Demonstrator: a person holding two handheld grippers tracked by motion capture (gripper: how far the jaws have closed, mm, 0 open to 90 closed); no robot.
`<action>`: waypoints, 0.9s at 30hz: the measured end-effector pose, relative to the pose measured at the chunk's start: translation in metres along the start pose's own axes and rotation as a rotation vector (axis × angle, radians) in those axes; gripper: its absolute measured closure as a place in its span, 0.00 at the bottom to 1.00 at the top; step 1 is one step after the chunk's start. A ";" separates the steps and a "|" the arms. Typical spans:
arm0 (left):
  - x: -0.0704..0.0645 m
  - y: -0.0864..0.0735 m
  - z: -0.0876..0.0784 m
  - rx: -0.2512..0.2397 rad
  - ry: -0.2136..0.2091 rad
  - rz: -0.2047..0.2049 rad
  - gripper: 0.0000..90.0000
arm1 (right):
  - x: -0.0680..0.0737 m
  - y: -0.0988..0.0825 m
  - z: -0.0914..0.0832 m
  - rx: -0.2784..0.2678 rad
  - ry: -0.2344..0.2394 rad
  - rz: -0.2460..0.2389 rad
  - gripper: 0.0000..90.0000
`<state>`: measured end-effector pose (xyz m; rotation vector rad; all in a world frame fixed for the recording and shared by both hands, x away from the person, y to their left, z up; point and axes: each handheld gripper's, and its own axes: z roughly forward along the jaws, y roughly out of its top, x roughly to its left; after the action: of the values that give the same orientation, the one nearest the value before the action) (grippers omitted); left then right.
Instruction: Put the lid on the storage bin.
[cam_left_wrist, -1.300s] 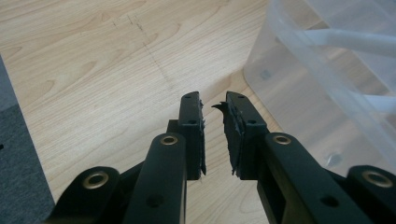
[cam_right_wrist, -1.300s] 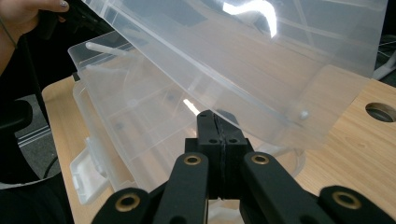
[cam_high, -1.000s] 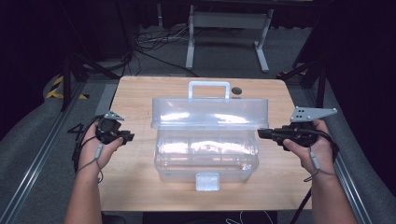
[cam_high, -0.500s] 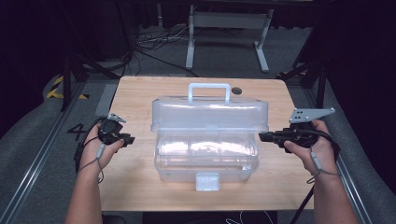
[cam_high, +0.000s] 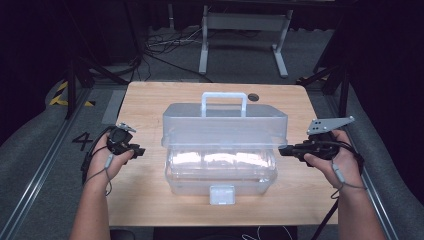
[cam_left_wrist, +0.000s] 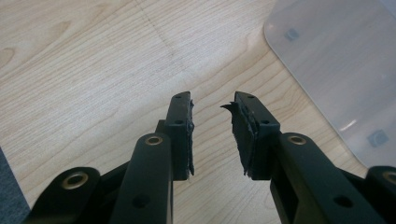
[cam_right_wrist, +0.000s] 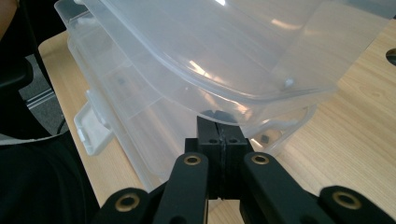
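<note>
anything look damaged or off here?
Yes: the black pads on the left gripper are torn and ragged at the edges, peeling from open, empty jaws. The clear box's lid sits propped half open on the right gripper, whose jaws are shut.

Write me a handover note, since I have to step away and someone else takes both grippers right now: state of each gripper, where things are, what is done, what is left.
Left gripper: jaws apart with nothing between them, having just been opening; it sits over bare table left of the clear plastic box.
Right gripper: jaws shut, tips under the edge of the lid at the box's right end, seemingly propping it.
Box: middle of the table, white latch facing the person, handle at the far side.
Done: lid is raised partway.
Left: probably swinging the lid fully open, perhaps with the left gripper steadying the box.
</note>
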<state>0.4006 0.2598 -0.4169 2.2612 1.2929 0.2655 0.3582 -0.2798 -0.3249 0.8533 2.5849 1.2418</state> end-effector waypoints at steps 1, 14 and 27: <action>0.000 0.000 0.000 0.008 -0.001 -0.003 0.76 | 0.000 0.000 0.000 0.005 -0.001 0.001 1.00; 0.003 0.004 0.007 0.019 -0.003 -0.001 0.74 | 0.004 -0.004 0.003 0.061 0.003 -0.006 1.00; 0.004 0.004 0.012 0.040 -0.022 0.019 0.73 | 0.005 -0.007 0.004 0.104 0.013 -0.019 1.00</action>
<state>0.4111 0.2572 -0.4254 2.3051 1.2765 0.2231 0.3529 -0.2773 -0.3322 0.8403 2.6813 1.1202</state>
